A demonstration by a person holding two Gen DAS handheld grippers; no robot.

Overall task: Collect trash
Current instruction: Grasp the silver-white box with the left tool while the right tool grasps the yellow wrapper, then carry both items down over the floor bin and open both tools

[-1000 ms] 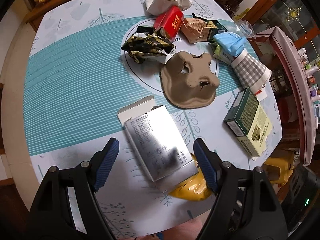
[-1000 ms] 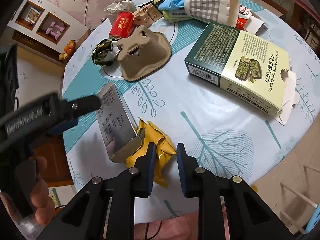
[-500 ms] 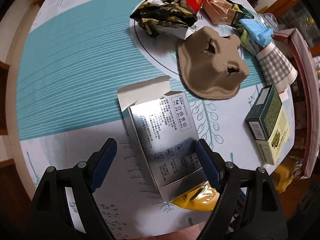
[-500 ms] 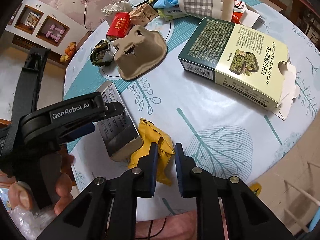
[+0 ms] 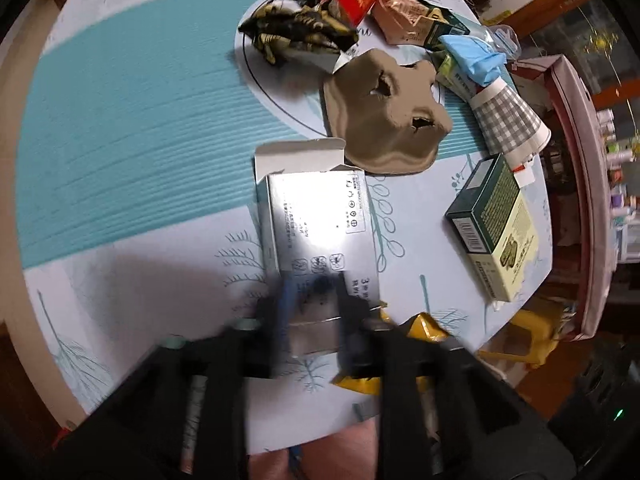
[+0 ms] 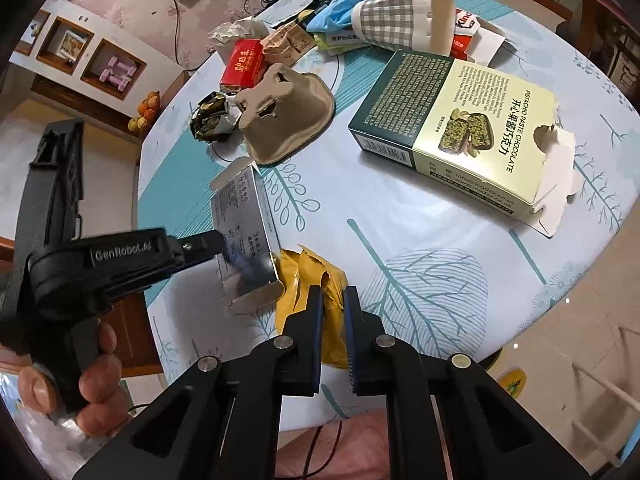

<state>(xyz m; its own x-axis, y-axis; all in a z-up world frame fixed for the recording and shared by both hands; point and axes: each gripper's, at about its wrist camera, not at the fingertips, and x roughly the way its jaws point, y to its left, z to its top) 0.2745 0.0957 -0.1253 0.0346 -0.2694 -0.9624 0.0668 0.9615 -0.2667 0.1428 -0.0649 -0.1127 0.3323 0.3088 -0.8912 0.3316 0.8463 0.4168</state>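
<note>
Silver box flat on counter, near edge; left tool jaws just closing across its near end, contact blurred. Right tool clenched on yellow wrapper beside box.

Left gripper motion-blurred over the silver box, which half hides the yellow wrapper

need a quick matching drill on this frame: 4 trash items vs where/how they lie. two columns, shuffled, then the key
1. silver box
2. yellow wrapper
3. checked paper cup
4. pistachio chocolate box

A. on its side, far end of the table
B. between the right gripper's fingers
C. flat, torn flap open, nothing touching it
D. near end between the left gripper's fingers, jaws just closing

Pairs: 1-D, 2-B, 3-A, 4-C
</note>
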